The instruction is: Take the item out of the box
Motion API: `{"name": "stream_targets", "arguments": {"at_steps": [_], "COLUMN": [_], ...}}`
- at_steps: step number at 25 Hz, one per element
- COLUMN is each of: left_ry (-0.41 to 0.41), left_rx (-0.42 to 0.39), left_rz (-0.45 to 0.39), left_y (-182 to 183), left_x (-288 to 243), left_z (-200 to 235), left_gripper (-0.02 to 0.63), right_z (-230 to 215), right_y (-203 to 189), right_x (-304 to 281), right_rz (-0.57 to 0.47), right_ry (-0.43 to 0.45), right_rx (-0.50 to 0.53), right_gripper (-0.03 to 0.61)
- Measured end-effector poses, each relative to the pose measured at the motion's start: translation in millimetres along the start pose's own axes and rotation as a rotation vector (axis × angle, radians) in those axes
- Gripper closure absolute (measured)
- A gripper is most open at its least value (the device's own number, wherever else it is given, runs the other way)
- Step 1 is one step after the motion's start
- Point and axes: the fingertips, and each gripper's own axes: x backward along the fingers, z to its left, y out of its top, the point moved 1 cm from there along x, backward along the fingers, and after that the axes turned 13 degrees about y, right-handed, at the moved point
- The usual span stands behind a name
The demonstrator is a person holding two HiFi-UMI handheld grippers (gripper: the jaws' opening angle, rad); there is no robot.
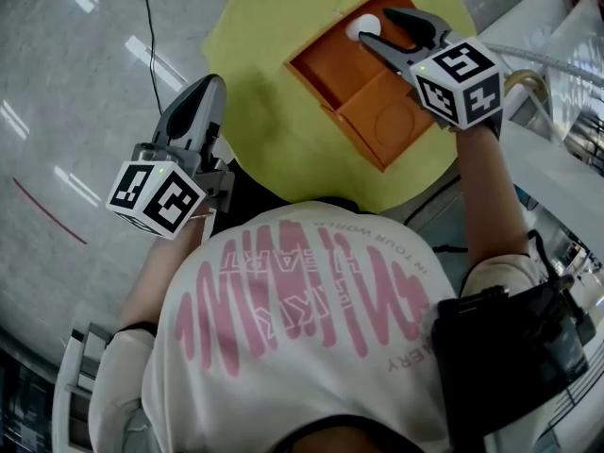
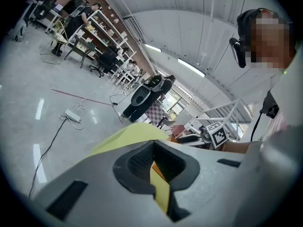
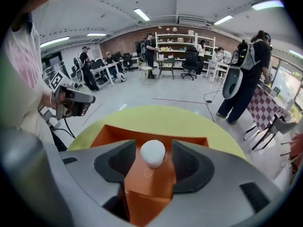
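The white ball (image 1: 360,27) lies inside the orange box (image 1: 326,64), at the far corner of its farther compartment, as the head view shows it. The box sits on a round yellow bench (image 1: 274,130). The right tongs (image 1: 376,25) reach down into that corner with their tips on either side of the ball. The left tongs (image 1: 211,85) hang off the bench's near-left edge, over the grey floor (image 1: 75,83) and well apart from the box.

In the left gripper view, the left tongs (image 2: 152,162) are pressed together at the pads with nothing pinched (only a sliver of the yellow bench (image 2: 128,138) shows through the slit below them). The right gripper's marker cube (image 2: 218,134) shows beyond.

In the right gripper view, the right tongs (image 3: 153,146) stand spread wide. The white ball (image 3: 153,155) is between the two dark pads on the orange box (image 3: 151,188), and neither pad is pressing on it. A thin loop of thread (image 3: 147,172) lies just beside the ball.
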Motion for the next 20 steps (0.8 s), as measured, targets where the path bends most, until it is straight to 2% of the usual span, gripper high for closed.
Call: {"name": "stream_targets", "arguments": {"at_steps": [8,13,20], "left_ry": [-0.002,0.009,0.011], "left_rx": [-0.009,-0.006,-0.004], "left_rz": [-0.006,-0.016,-0.019], "left_y": [-2,2,-5], "left_x": [2,10,13], "left_z": [-1,3,4], "left_gripper": [0.606,0.606,0.606], "right_z": [2,-1,0], "right_y": [-13,-7,-12], "right_x": [-16,-16,-19], "right_rz": [0.109,0.122,0.153], "right_ry": [-0.005,-0.039,-0.045], "right_rx": [0.103,0.127,0.163], "right_gripper": [0.353,0.404,0.408]}}
